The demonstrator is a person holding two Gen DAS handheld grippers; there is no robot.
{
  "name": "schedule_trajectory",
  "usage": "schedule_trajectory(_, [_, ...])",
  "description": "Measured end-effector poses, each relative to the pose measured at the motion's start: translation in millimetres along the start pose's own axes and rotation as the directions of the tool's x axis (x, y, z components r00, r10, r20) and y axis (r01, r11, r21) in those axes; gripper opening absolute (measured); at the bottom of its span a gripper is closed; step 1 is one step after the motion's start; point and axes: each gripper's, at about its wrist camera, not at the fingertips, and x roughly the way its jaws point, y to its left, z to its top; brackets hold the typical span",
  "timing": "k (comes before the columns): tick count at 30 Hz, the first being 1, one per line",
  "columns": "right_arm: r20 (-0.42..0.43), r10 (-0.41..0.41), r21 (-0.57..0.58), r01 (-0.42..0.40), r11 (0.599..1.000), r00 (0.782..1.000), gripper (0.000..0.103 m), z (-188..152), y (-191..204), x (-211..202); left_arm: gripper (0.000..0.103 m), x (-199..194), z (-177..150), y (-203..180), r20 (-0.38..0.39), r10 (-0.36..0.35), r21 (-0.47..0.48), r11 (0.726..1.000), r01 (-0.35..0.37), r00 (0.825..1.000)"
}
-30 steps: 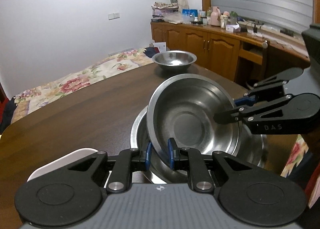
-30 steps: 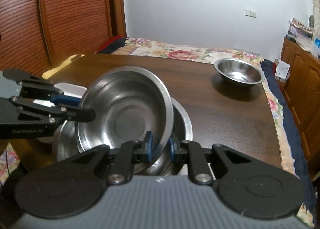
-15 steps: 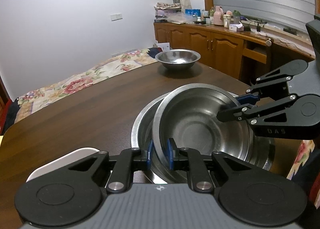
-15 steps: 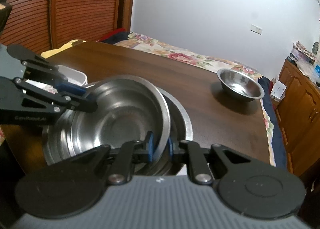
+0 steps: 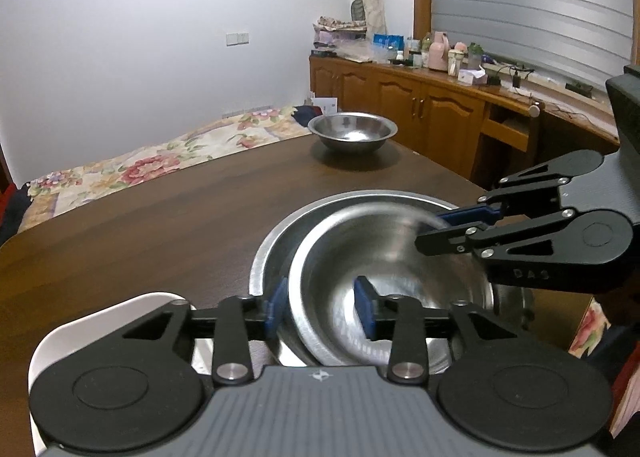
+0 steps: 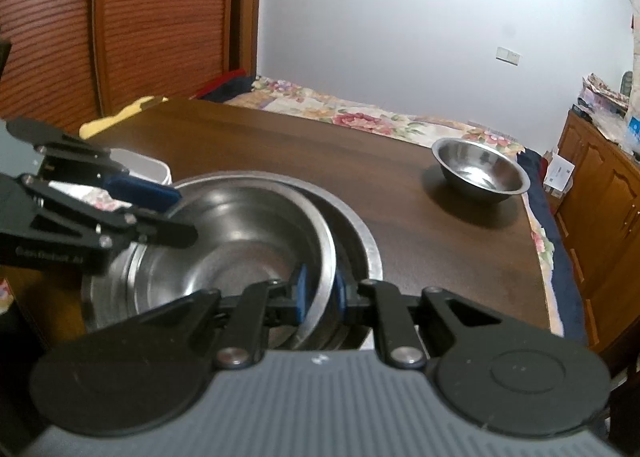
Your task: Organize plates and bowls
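Note:
A steel bowl (image 5: 384, 269) (image 6: 240, 241) lies nested, slightly tilted, inside a larger steel bowl (image 5: 272, 249) (image 6: 360, 233) on the dark wooden table (image 6: 280, 145). My left gripper (image 5: 320, 307) (image 6: 180, 213) straddles the inner bowl's rim. Its jaws are opening, and the blue pads stand apart from the metal. On the opposite rim, my right gripper (image 6: 320, 291) (image 5: 436, 225) is shut on the same bowl. The inner bowl looks blurred in the left wrist view. A third, smaller steel bowl (image 5: 352, 133) (image 6: 480, 173) stands alone at the table's far end.
A white container (image 5: 100, 317) (image 6: 144, 169) sits on the table just beside the nested bowls. Bare tabletop lies between the stack and the far bowl. A bed with a floral cover (image 5: 152, 165) lies beyond the table, and wooden cabinets (image 5: 420, 113) line the wall.
The held bowl came down from a steep tilt and settled into the larger bowl. My left jaws then spread off its rim, while the right jaws stayed clamped.

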Motion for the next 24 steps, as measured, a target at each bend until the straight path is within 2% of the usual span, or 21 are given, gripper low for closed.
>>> schedule_trajectory(7, [0.014, 0.002, 0.020, -0.002, 1.000, 1.000, 0.017, 0.2, -2.2, 0.4, 0.053, -1.1, 1.5, -2.2, 0.016, -0.004, -0.013, 1.000, 0.004, 1.000])
schedule_trajectory(13, [0.047, 0.005, 0.074, -0.009, 0.997, 0.999, 0.017, 2.2, -9.7, -6.9, 0.070, -7.3, 6.9, -1.0, 0.047, -0.003, -0.030, 1.000, 0.004, 0.999])
schedule_trajectory(16, [0.078, -0.003, 0.092, -0.005, 0.996, 0.997, 0.024, 5.3, -14.2, -15.2, 0.075, -9.5, 12.5, -0.1, 0.064, -0.003, -0.043, 0.999, 0.005, 0.998])
schedule_trajectory(20, [0.123, -0.030, 0.112, 0.016, 0.994, 0.992, 0.042, 9.2, -20.3, -24.1, 0.088, -10.9, 20.5, 0.3, 0.092, 0.013, -0.057, 0.998, -0.008, 0.996])
schedule_trajectory(24, [0.166, -0.080, 0.125, 0.059, 0.990, 0.983, 0.044, 9.1, -25.4, -32.2, 0.091, -11.0, 28.3, -0.2, 0.113, 0.030, -0.068, 0.997, -0.022, 0.993])
